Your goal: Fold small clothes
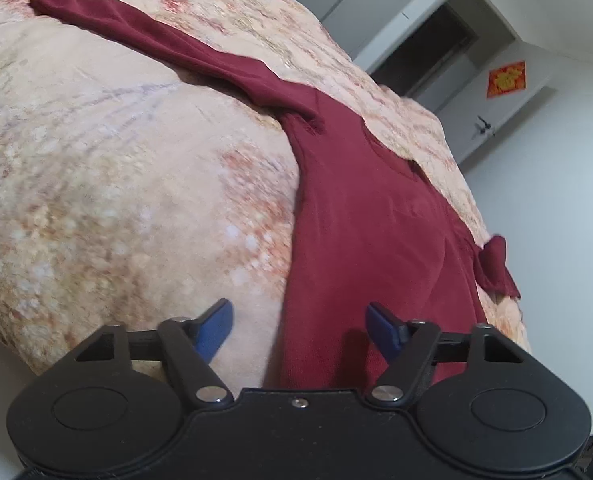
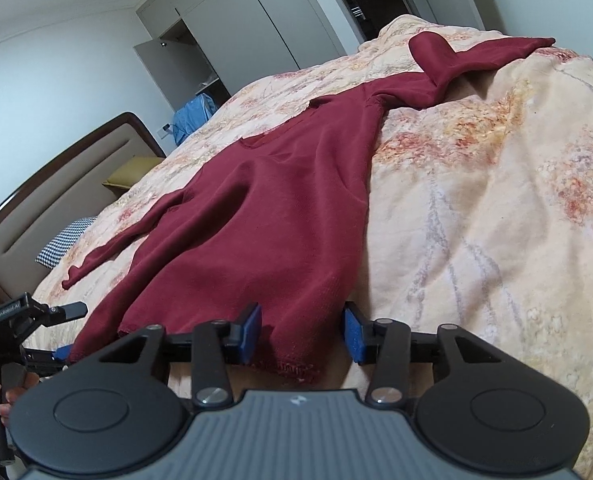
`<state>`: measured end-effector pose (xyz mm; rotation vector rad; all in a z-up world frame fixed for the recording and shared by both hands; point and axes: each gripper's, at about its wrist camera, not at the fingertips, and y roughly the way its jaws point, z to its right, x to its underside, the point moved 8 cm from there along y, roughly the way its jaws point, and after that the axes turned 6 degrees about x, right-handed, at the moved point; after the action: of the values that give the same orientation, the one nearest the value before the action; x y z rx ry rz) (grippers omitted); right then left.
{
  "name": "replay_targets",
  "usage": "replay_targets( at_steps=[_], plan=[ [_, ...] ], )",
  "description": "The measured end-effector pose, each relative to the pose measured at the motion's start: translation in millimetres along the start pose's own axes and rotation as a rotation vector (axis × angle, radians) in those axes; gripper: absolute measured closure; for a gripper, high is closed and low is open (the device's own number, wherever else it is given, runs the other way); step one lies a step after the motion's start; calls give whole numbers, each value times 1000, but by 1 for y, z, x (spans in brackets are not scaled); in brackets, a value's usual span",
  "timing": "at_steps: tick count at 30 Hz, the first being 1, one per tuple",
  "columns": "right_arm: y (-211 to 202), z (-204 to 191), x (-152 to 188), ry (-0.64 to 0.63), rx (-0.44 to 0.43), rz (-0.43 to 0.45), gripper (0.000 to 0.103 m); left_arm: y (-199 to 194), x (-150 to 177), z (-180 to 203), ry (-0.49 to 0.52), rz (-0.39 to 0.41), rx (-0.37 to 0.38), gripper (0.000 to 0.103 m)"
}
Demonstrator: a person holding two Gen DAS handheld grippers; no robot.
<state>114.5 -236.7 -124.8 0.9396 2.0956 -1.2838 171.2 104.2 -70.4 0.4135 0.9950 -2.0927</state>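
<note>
A dark red sweater (image 2: 264,216) lies spread flat on a floral quilt (image 2: 496,220) that covers a bed, its hem toward both grippers and its two sleeves stretched out to either side.

The right gripper (image 2: 302,332) sits at the hem's right corner with its jaws apart; the blue pads (image 2: 252,330) stand on either side of the corner cloth, and nothing is pinched between them. The frayed hem edge shows just below the gap. To the right of this corner the quilt runs bare and rumpled out to the bed's edge.

The left gripper (image 1: 300,330) hovers at the hem's other side, jaws wide apart. One blue pad (image 1: 382,330) is over the red cloth; the other is over bare quilt, so the sweater's side edge runs up between them. In the right wrist view this gripper (image 2: 62,350) shows at the hem's left corner, held in a hand (image 2: 0,396).

The far sleeve (image 1: 144,36) lies long across the quilt; the other sleeve (image 2: 472,56) is bent back on itself near the bed's edge. Beyond the bed stand a headboard (image 2: 56,184), an open wardrobe (image 2: 184,68) and a door (image 1: 504,92).
</note>
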Motion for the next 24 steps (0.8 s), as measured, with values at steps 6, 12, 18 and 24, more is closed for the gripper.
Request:
replay_targets(
  at_steps=[6,12,18,24],
  plan=[
    [2,-5,2,-33,29,-2,90,13,8,11,-17,-55,36,90],
    [-20,-6,-10,-110,40,55,98,-9,-9,27,89,29,-45,98],
    [-67,5,-33,-189,62,89,99,-45,-12,43,184,37,-66,98],
    [-72,20,-8,-228,94,4,99,-22,25,5,182,-42,-171,98]
  ],
)
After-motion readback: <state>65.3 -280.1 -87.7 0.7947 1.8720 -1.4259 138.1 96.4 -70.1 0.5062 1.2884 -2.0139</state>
